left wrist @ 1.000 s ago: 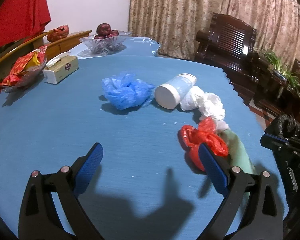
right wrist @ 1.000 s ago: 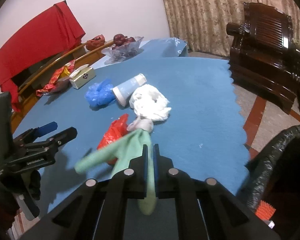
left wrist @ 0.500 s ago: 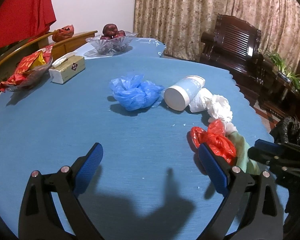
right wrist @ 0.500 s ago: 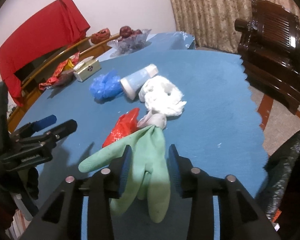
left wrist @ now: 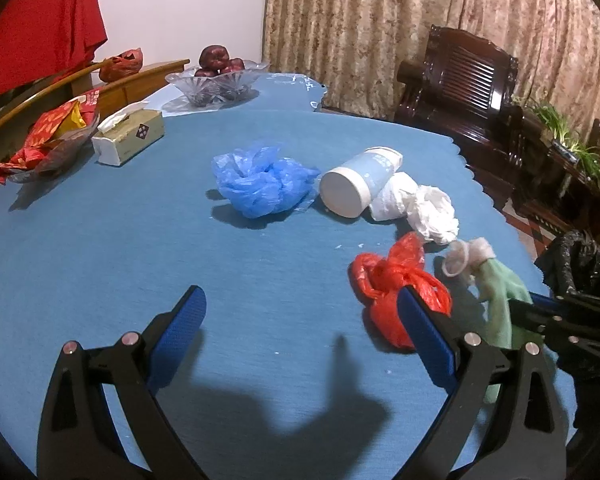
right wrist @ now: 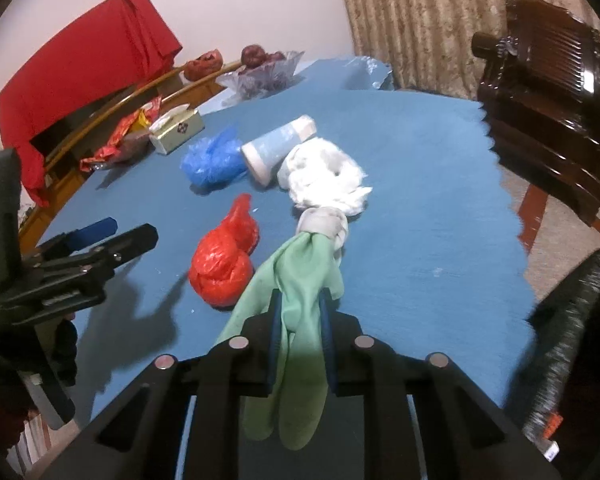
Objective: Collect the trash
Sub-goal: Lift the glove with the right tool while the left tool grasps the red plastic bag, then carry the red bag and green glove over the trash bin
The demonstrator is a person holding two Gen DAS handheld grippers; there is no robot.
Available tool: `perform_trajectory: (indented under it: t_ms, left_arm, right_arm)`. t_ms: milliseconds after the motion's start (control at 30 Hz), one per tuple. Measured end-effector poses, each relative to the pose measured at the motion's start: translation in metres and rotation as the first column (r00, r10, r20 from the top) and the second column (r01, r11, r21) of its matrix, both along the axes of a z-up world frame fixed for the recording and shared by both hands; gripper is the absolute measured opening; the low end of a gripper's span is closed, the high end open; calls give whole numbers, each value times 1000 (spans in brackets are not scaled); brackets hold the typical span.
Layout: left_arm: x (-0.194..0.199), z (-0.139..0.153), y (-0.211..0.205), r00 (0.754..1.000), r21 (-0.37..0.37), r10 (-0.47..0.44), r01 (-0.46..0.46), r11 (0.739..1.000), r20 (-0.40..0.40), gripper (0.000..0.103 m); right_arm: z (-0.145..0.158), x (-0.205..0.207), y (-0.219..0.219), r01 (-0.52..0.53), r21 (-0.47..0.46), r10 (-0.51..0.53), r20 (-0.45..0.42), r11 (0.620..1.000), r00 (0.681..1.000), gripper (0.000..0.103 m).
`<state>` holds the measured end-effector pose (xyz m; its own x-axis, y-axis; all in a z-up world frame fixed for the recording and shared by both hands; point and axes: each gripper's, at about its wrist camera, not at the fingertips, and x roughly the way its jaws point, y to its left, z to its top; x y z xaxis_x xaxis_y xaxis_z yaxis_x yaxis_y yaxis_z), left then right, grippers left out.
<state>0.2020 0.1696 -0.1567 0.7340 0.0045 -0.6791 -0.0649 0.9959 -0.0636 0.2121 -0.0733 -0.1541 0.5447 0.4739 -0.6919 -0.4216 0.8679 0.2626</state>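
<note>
In the left wrist view, the left gripper (left wrist: 300,328) hangs spread wide with nothing between its 2 fingers, over the blue tablecloth (left wrist: 120,264); the crumpled red plastic bag (left wrist: 396,284) lies just beyond its right finger. In the right wrist view, the right gripper (right wrist: 300,312) is closing on the pale green rubber glove (right wrist: 300,280), whose cuff rests on the cloth beside the bag.

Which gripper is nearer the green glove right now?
Right. The right gripper has the green glove between its closing jaws. The left gripper hangs open beside it, past the red bag, not touching the glove.
</note>
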Motion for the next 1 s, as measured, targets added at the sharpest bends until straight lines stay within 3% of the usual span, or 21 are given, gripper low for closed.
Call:
perform_trajectory:
  t_ms: [300,467,633,700,767,833,1000]
  left_arm:
    - [6,-4,-37,997,-30,-75,75,997,0,93]
    - [20,-12,-54,993,-31,-113,112,993,-26,81]
    - [30,-23,-62,990,-53,-125,122,991,-57,80]
    - [34,-28,-66,988,-55,-132,128,990,-75,74]
    - [36,-32,-68,986,-62,-138,133,989,-93,59]
    - [36,-37,-69,983,-69,-143,136,988,-113,51]
    - [31,-33,-68,985,-69,-145,139,988,-96,44]
  right_arm:
    - [8,-4,-32,91,-17,-91,23,996,996,18]
    - [11,-3,-35,95,-27,-93,41,995,995,18]
    - [11,-3,-39,100,-23,-99,45,995,994,18]
    - [10,-2,-40,101,-22,-100,45,995,994,18]
    - [10,-2,-40,102,-22,-101,45,995,994,18]
    - [10,-2,-41,104,-21,-103,45,994,994,18]
    - [11,-4,-42,106,-21,-105,52,994,993,18]
